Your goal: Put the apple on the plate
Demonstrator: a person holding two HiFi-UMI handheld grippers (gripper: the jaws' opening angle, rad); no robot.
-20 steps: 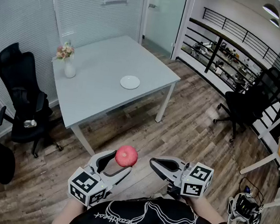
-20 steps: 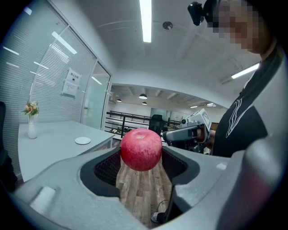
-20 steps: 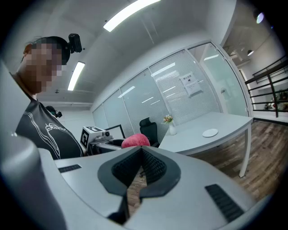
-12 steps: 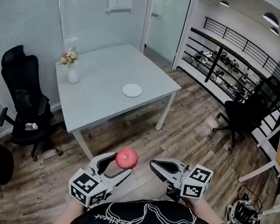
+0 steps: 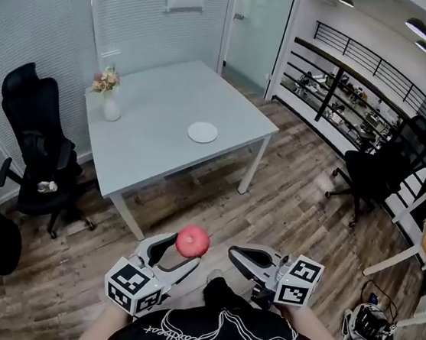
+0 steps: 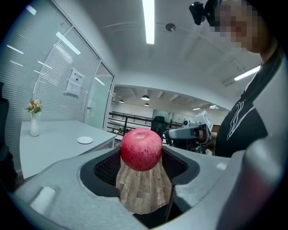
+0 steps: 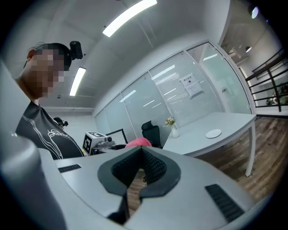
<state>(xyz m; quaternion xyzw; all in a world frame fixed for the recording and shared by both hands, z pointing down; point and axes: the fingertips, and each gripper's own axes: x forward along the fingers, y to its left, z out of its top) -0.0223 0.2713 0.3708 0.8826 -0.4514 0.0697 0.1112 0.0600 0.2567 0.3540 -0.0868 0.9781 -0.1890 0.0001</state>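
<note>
Head view: white plate point(image 5: 202, 132) on grey table point(image 5: 151, 139), wood-plank floor point(image 5: 301, 207).

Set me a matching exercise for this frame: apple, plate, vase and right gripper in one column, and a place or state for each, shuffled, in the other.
Things:
1. apple
2. plate
3. vase of flowers
4. right gripper

Places or states:
A. shut, with nothing in it
B. lying flat towards the right side of the table
C. clamped in the left gripper
D. standing at the table's left corner

Pairs: 1-C, 2-B, 3-D, 4-A
</note>
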